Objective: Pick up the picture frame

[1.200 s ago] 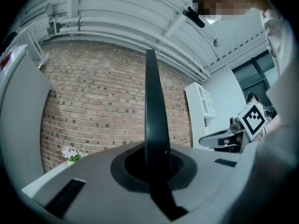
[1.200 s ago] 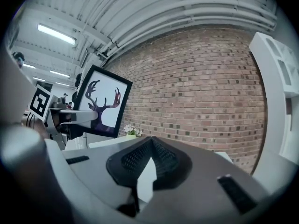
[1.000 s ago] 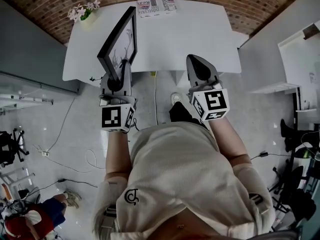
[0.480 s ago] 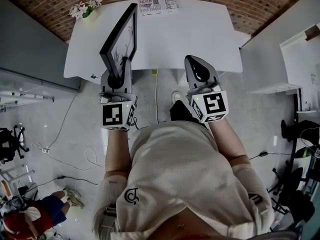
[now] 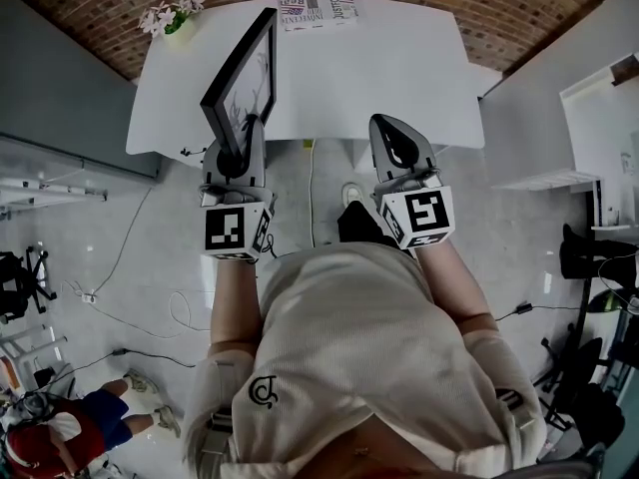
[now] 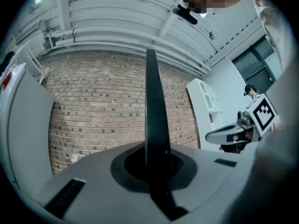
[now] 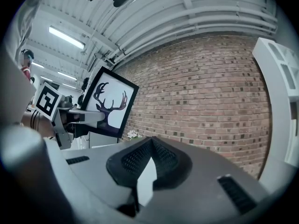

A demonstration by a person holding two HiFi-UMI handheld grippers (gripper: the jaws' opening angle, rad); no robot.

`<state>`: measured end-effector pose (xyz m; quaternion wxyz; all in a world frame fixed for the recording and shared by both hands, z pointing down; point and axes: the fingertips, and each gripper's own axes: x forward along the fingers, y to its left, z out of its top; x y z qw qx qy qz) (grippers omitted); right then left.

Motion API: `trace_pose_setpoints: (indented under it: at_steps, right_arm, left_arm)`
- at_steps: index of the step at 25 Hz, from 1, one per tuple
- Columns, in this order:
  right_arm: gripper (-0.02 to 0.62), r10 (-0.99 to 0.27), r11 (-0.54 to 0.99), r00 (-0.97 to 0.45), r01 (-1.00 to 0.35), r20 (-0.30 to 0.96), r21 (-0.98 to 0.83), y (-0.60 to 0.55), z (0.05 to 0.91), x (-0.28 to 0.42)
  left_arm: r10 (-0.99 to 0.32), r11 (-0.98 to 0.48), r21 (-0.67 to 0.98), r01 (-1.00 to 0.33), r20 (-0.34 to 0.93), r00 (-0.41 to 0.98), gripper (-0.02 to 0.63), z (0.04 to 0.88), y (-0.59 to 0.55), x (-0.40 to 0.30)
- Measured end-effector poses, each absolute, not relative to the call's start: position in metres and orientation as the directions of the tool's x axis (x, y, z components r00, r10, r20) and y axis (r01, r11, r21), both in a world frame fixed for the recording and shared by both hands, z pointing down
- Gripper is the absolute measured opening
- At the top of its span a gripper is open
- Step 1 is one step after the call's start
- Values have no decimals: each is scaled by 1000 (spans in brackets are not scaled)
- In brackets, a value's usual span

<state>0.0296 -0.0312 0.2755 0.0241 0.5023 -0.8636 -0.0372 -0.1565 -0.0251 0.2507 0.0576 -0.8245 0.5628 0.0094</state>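
Note:
The picture frame [image 5: 243,83] is black with a white picture of dark antlers. It stands upright on edge, raised over the left side of the white table [image 5: 379,78]. My left gripper [image 5: 240,146] is shut on its lower edge. In the left gripper view the frame [image 6: 153,120] shows edge-on as a thin dark blade rising from between the jaws. The right gripper view shows the frame's face [image 7: 111,107] with the left gripper [image 7: 88,117] under it. My right gripper [image 5: 386,126] hangs level beside it, shut with nothing in it; its ribbed pads [image 7: 150,146] meet.
A small pot of flowers [image 5: 170,18] and a folded newspaper [image 5: 315,10] sit at the table's far edge, against a brick wall. White shelving [image 5: 599,118] stands at the right. Cables trail over the floor at left, where a person [image 5: 60,437] sits.

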Motion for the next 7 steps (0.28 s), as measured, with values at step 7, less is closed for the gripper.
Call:
trace_pose_setpoints:
  at_steps: [7]
  right_arm:
    - [6,-877,477,-480,-874,-10,92,-35,266,35]
  left_arm:
    - [-913,-403,-14,-915,-67,403,23,255,-32,-144]
